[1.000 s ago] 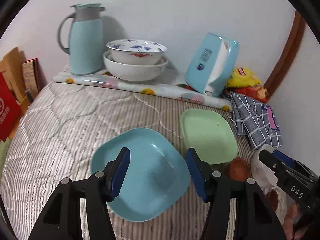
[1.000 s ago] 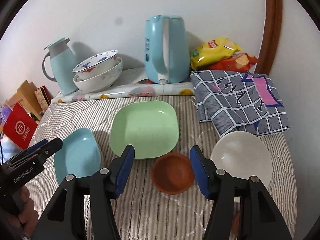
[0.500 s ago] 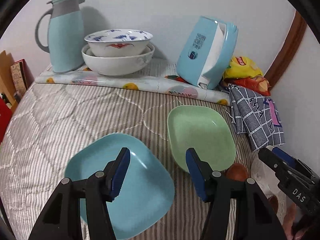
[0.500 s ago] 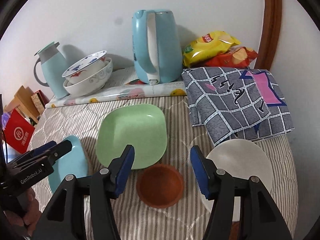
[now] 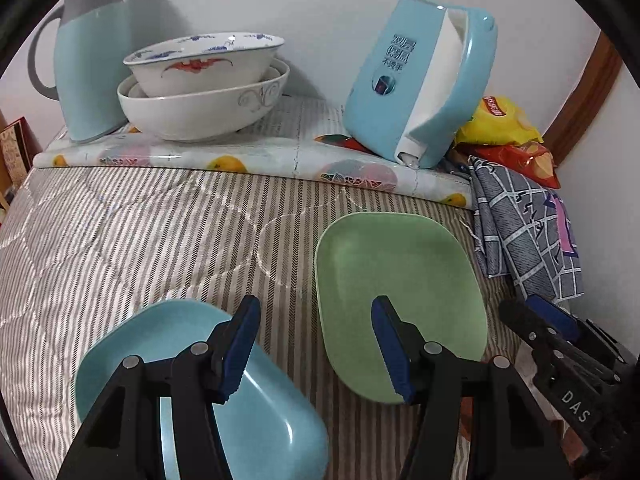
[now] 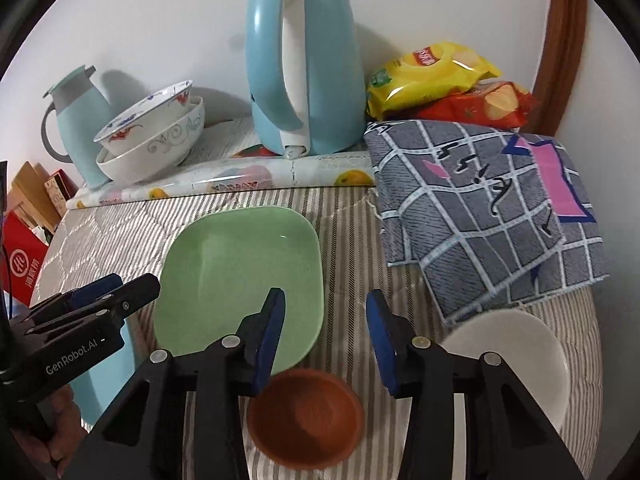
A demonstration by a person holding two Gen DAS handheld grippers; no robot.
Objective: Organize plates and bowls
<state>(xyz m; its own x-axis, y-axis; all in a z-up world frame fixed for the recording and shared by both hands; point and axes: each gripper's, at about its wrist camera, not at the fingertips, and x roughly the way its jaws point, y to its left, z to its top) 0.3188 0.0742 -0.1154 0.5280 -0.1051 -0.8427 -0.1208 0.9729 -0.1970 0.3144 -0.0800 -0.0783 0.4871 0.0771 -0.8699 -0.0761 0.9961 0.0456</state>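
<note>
A blue square plate [image 5: 180, 380] lies on the striped cover at the near left, with a green square plate [image 5: 392, 280] to its right. My left gripper [image 5: 316, 308] hangs open above the gap between them, one finger over each plate's rim, holding nothing. In the right wrist view the green plate [image 6: 240, 264] sits left of centre, a small brown bowl [image 6: 308, 420] lies just in front of it, and a white bowl [image 6: 516, 352] is at the right. My right gripper [image 6: 325, 300] hovers over the brown bowl's far side. Its jaws are closing, with only cloth between the tips.
On a floral mat [image 5: 248, 160] by the wall stand two stacked white bowls [image 5: 204, 88], a pale blue jug [image 5: 92, 60] and a blue kettle [image 5: 416, 88]. Snack bags [image 6: 436, 80] and a checked cloth [image 6: 492, 208] fill the right. Boxes [image 6: 28, 216] stand past the left edge.
Both grippers have moved forward and down towards the green plate, so the plates and bowls sit lower and larger in view. The right gripper's jaws have narrowed.
</note>
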